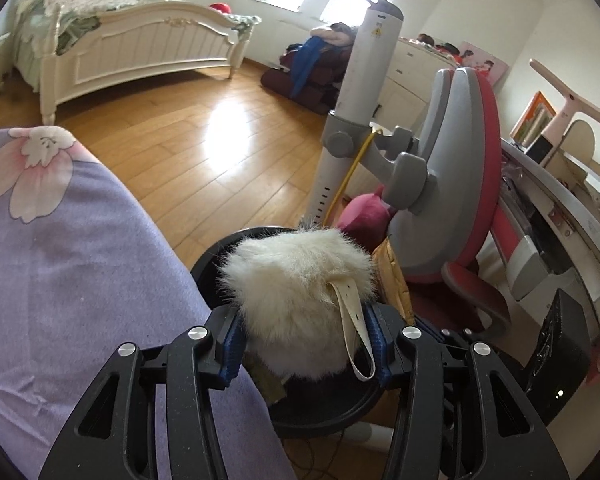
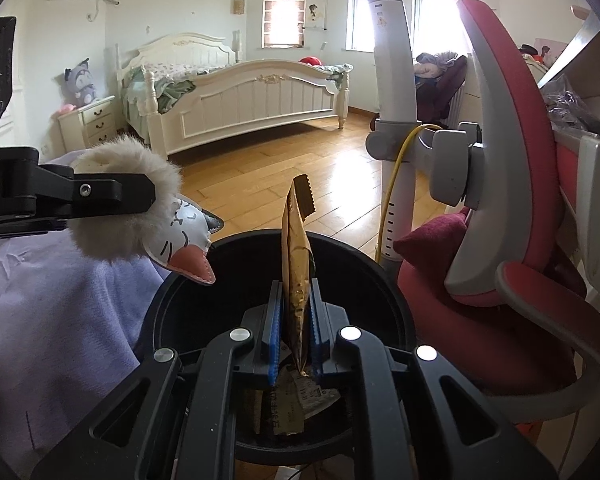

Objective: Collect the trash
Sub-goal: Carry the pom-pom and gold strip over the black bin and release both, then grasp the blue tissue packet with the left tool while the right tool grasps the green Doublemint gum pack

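- Blue-padded fingers of the right gripper (image 2: 294, 320) clamp a gold wrapper (image 2: 297, 264): flat foil sachet, standing on edge, crinkled, serrated brown top edge, tilted slightly right at the top.
- Wrapper held directly above the open mouth of the black bin (image 2: 384, 280), roughly over its centre.
- Inside the bin, below the fingers: crumpled paper scraps (image 2: 300, 404), one with printed text, lying on the bottom.
- Left gripper (image 1: 305, 334) closed on a fluffy white toy (image 1: 296, 280); long cream-white fur, pale strap loop hanging at its right side.
- In the right wrist view the toy (image 2: 140, 208) shows a grey-and-white stitched cat face with a pink ear, poking over the bin's left rim.
- Left wrist view: toy hangs above the near side of the bin (image 1: 212, 260).
- Lilac floral bedsheet (image 1: 80, 260) touches the bin's left rim.
- Pink-and-grey chair (image 2: 500, 200) just beside the bin's right rim; white lamp pole (image 2: 392, 80) with a yellow cable behind it.
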A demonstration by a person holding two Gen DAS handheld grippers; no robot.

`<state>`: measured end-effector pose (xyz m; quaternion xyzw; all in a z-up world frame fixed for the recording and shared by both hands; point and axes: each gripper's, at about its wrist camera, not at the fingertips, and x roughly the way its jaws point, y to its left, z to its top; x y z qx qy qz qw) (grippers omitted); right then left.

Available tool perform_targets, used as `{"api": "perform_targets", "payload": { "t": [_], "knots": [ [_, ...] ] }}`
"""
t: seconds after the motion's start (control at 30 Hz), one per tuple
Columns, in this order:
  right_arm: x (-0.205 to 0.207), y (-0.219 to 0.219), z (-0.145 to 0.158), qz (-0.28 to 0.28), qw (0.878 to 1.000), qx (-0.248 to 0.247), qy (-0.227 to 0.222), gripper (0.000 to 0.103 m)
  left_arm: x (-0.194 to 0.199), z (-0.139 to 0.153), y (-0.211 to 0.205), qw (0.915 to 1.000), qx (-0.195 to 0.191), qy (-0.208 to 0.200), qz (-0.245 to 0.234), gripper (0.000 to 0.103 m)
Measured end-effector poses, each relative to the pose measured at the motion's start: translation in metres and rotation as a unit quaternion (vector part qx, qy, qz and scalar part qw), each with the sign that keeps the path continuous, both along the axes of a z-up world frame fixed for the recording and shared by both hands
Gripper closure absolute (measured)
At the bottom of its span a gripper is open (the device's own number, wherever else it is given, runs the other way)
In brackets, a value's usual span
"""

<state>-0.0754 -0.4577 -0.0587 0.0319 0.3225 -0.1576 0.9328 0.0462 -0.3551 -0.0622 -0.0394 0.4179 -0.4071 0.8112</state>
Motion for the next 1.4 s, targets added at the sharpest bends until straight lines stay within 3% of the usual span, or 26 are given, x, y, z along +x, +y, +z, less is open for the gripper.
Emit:
{"api": "perform_targets", "payload": {
  "t": [0.1, 0.17, 0.2, 0.37, 0.4, 0.43, 0.53, 0.63, 0.8, 0.9, 1.0, 1.23, 1.4],
  "knots": [
    [0.002, -0.003, -0.001, -0.006, 1.0, -0.001, 0.007, 0.083, -0.003, 0.004, 0.002, 0.9998, 0.005, -0.017, 0.006, 0.029],
    [0.002, -0.004, 0.0, -0.006, 1.0, 0.004, 0.008, 0.056, -0.006, 0.01, 0.008, 0.9994, 0.005, -0.032, 0.012, 0.023],
    [0.0, -0.004, 0.002, -0.008, 1.0, 0.005, 0.003, 0.052, -0.006, 0.013, 0.011, 0.9993, 0.003, -0.035, 0.015, 0.023],
    [-0.002, 0.003, 0.009, 0.001, 1.0, 0.001, -0.01, 0.05, -0.009, 0.028, 0.037, 0.9971, -0.009, -0.056, 0.051, 0.023],
    [-0.002, 0.005, 0.01, 0.005, 1.0, 0.004, -0.012, 0.05, -0.011, 0.032, 0.046, 0.9956, -0.01, -0.066, 0.065, 0.022],
    [0.0, 0.006, 0.012, 0.009, 1.0, 0.005, -0.014, 0.05, -0.013, 0.037, 0.055, 0.9933, -0.01, -0.077, 0.086, 0.014],
    [0.006, 0.014, 0.019, 0.029, 0.999, 0.006, -0.02, 0.05, -0.023, 0.053, 0.093, 0.9794, -0.013, -0.123, 0.159, 0.009],
    [0.017, 0.029, 0.029, 0.062, 0.998, 0.005, -0.026, 0.05, -0.028, 0.069, 0.135, 0.9588, -0.001, -0.156, 0.238, 0.005],
    [0.041, 0.063, 0.046, 0.147, 0.988, 0.02, -0.028, 0.05, -0.029, 0.079, 0.213, 0.9149, 0.019, -0.15, 0.374, 0.005],
    [0.059, 0.092, 0.059, 0.209, 0.977, 0.036, -0.016, 0.051, -0.022, 0.071, 0.25, 0.9007, 0.048, -0.122, 0.414, 0.005],
    [0.076, 0.123, 0.069, 0.264, 0.964, 0.042, -0.001, 0.051, -0.013, 0.055, 0.279, 0.8996, 0.065, -0.09, 0.423, 0.005],
    [0.111, 0.183, 0.074, 0.349, 0.935, 0.047, 0.043, 0.054, 0.001, 0.026, 0.292, 0.9181, 0.143, -0.084, 0.36, 0.005],
    [0.134, 0.215, 0.066, 0.393, 0.916, 0.039, 0.075, 0.056, 0.012, 0.015, 0.292, 0.9289, 0.176, -0.082, 0.315, 0.005]
  ]
}}
